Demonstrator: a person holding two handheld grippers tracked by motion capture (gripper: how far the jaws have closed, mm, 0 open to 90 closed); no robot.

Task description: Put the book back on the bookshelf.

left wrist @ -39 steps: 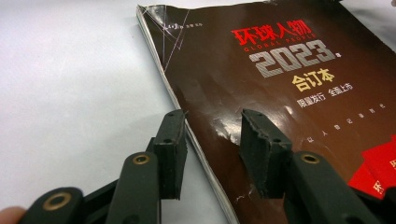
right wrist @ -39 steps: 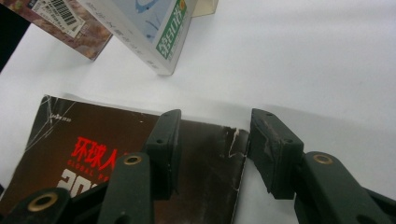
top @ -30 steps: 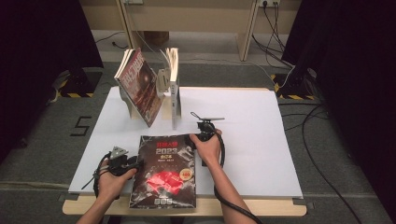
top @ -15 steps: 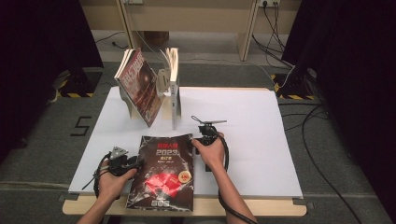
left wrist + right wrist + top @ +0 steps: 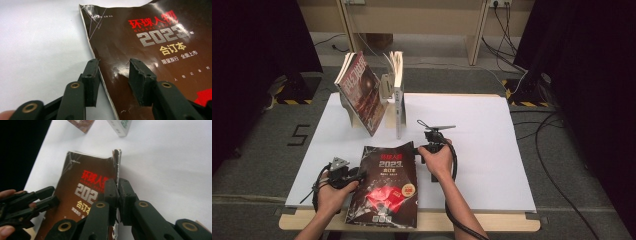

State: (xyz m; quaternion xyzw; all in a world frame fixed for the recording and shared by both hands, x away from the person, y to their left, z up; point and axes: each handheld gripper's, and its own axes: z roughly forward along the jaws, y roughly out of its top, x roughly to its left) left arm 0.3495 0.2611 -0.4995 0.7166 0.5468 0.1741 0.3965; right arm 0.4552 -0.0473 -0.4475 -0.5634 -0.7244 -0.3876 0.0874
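Presently the white worktop [image 5: 472, 150] carries a dark magazine [image 5: 384, 185] lying flat at its near edge, between the two hands. Farther back, two more magazines [image 5: 362, 92] lean in a stand [image 5: 387, 87]. The right gripper [image 5: 117, 192] has just been closing; its fingers [image 5: 126, 200] are clamped on the magazine's right edge, which is slightly raised. The left gripper [image 5: 113, 80] has fingers [image 5: 91, 80] apart, straddling the magazine's left edge without pressing on it.
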